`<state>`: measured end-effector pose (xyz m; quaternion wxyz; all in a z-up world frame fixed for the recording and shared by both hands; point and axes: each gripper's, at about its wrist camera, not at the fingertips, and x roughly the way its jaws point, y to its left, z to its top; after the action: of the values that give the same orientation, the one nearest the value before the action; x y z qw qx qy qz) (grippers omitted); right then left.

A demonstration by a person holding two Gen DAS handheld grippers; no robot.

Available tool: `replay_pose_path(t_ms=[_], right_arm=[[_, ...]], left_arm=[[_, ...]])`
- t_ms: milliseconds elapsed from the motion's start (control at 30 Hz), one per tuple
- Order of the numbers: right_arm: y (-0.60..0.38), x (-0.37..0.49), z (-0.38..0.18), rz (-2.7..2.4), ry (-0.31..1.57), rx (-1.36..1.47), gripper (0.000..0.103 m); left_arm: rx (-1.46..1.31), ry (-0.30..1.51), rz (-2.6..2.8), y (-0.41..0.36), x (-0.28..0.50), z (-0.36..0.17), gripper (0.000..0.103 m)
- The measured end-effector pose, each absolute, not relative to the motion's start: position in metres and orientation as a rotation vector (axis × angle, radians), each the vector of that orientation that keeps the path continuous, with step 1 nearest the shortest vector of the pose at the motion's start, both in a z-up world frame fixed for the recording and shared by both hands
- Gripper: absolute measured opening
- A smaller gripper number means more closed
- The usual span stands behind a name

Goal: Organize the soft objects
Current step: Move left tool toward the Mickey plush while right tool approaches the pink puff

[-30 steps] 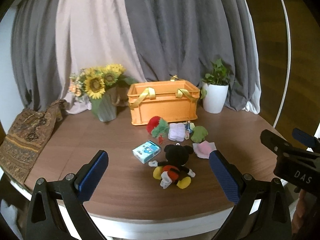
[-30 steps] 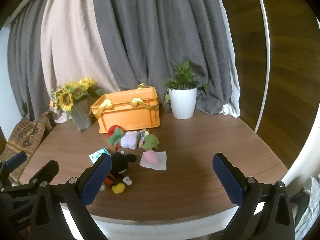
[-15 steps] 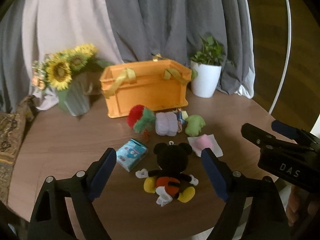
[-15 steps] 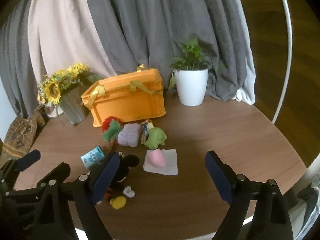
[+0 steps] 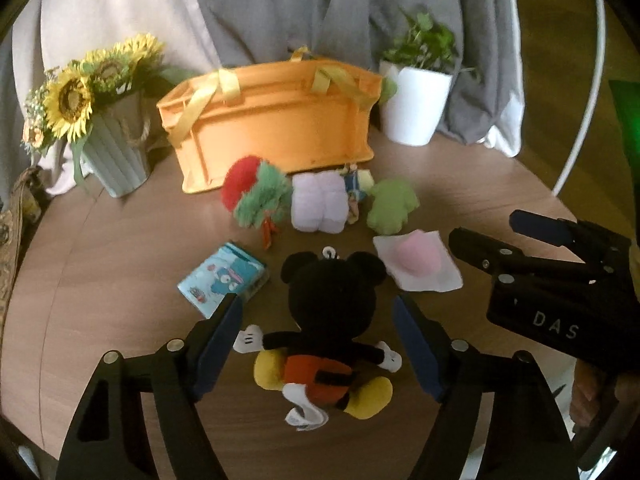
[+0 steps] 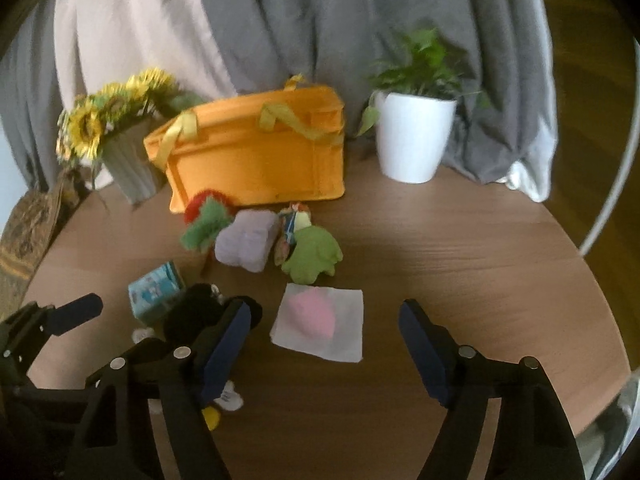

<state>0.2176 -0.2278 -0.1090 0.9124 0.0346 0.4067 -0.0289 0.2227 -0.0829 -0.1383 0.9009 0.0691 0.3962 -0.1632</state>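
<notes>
1. Left gripper (image 5: 318,344): jaws closing, blue pads on either side of the mouse plush (image 5: 328,320) without pressing on it; nothing gripped.
2. Right gripper (image 6: 324,344): jaws closing over bare wood, nothing between them. The pink soft item (image 6: 312,316) on its white cloth (image 6: 348,320) lies just ahead of the fingers.
3. Mouse plush: lying on the round wooden table (image 5: 120,248), head toward the crate, yellow feet toward the left gripper.
4. Blue printed packet (image 5: 222,280): just beside the plush's head, on its left in the left wrist view.
5. Row further back: red-and-green plush (image 5: 256,196), lilac folded cloth (image 5: 318,206), a small figure too blurred to tell, green plush (image 5: 392,206).
6. Orange crate (image 5: 272,128): upright behind the row, yellow straps draped over its rim.
7. Flanking the crate: sunflower vase (image 5: 112,152) and white potted plant (image 5: 416,108), before grey curtains.
</notes>
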Motion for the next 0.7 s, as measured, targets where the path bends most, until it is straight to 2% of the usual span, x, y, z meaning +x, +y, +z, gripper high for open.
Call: replay_pose_path(t_ms=[367, 600, 700], right_arm=[[-0.244, 0.257, -0.148, 0.112, 0.931, 0.048, 0.071], [-0.245, 0.271, -0.165, 0.192, 0.970, 0.073, 0.064], [-0.243, 0.274, -0.169, 0.207, 0.976, 0.066, 0.060]], left_arm=[[0.164, 0.873, -0.246, -0.107, 0.240, -0.164, 0.075], [0.141, 0.903, -0.216, -0.109, 0.248, -0.176, 0.075], [0.123, 0.921, -0.229, -0.108, 0.250, -0.182, 0.067]])
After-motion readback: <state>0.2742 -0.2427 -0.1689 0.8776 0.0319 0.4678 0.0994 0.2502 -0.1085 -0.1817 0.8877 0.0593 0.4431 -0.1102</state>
